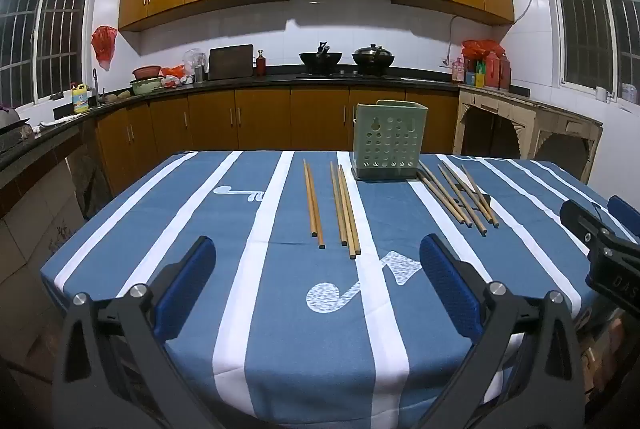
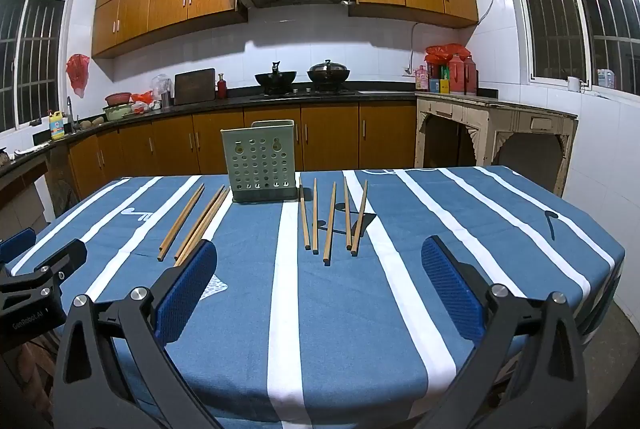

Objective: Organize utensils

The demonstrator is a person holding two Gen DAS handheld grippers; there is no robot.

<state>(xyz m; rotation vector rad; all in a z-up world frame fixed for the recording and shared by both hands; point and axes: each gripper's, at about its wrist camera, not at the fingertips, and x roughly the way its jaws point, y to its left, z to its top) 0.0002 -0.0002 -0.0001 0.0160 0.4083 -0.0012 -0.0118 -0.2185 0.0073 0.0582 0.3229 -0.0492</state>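
Observation:
A green perforated utensil holder [image 1: 389, 141] [image 2: 262, 161] stands upright at the far side of the table. Several wooden chopsticks [image 1: 340, 207] lie in front of it to the left, and several more chopsticks [image 1: 460, 197] [image 2: 332, 217] lie to its right. In the right wrist view the left group of chopsticks [image 2: 196, 221] runs toward that gripper's left finger. My left gripper [image 1: 318, 249] hovers open over the near table, short of the chopstick ends, with nothing between its blue pads. My right gripper [image 2: 320, 253] is open too, just short of the right group's ends.
The table wears a blue cloth with white stripes [image 1: 280, 309] [image 2: 400, 309]. Each gripper shows at the edge of the other's view: the right gripper body [image 1: 600, 253], the left gripper body [image 2: 36, 281]. Kitchen counters, woks and cabinets stand beyond the table.

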